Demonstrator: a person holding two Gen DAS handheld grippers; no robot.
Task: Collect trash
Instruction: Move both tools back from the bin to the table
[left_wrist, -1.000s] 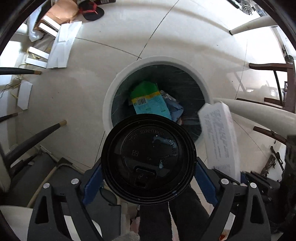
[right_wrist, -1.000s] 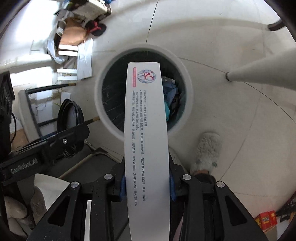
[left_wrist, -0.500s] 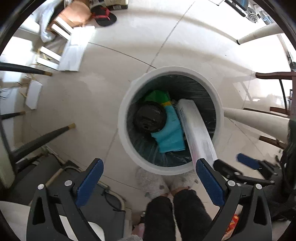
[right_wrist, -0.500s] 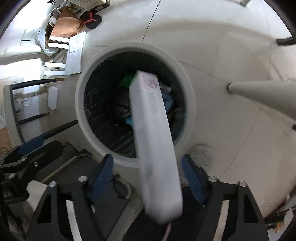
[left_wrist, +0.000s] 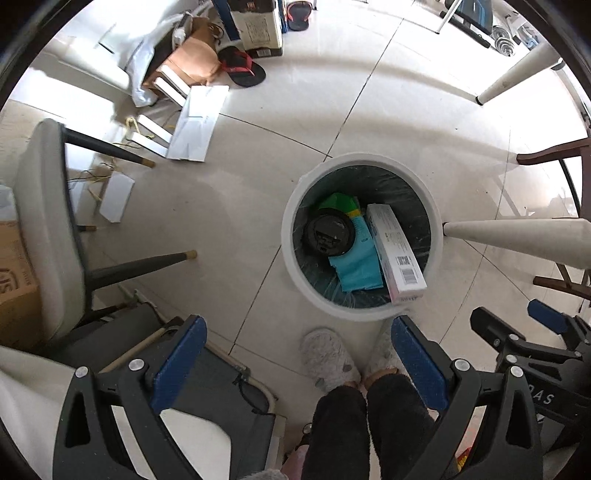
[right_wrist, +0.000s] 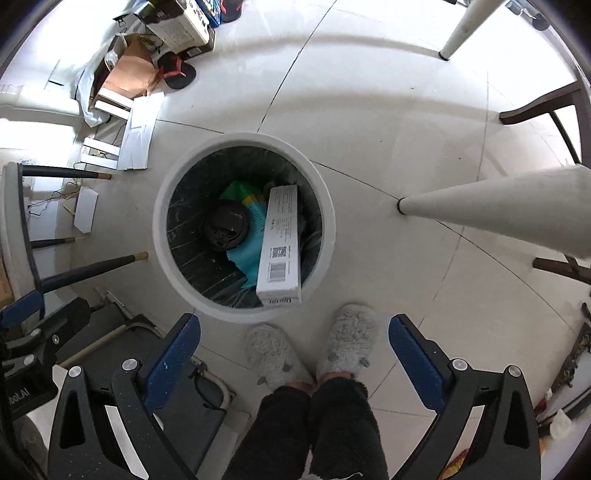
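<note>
Dropped since before, white box (right_wrist: 280, 243) leans lengthwise against bin (right_wrist: 325, 236) wall.

Both fisheye views are bright with daylight, blown out to white at the right edge and left side. The pale floor (left_wrist: 369, 110) carries soft glare and faint shadows. Lines bow strongly toward the dark circular borders. The centre is sharp; the rims smear slightly.

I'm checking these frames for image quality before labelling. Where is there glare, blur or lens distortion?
Left wrist view: sharp; strong fisheye bending of floor seams, dark vignette at the corners, blown-out window glare at the right edge; the long white box in the trash bin reads clearly.
Right wrist view: likewise sharp and bent; overexposed floor upper right; the black cup lid is dim.
</note>
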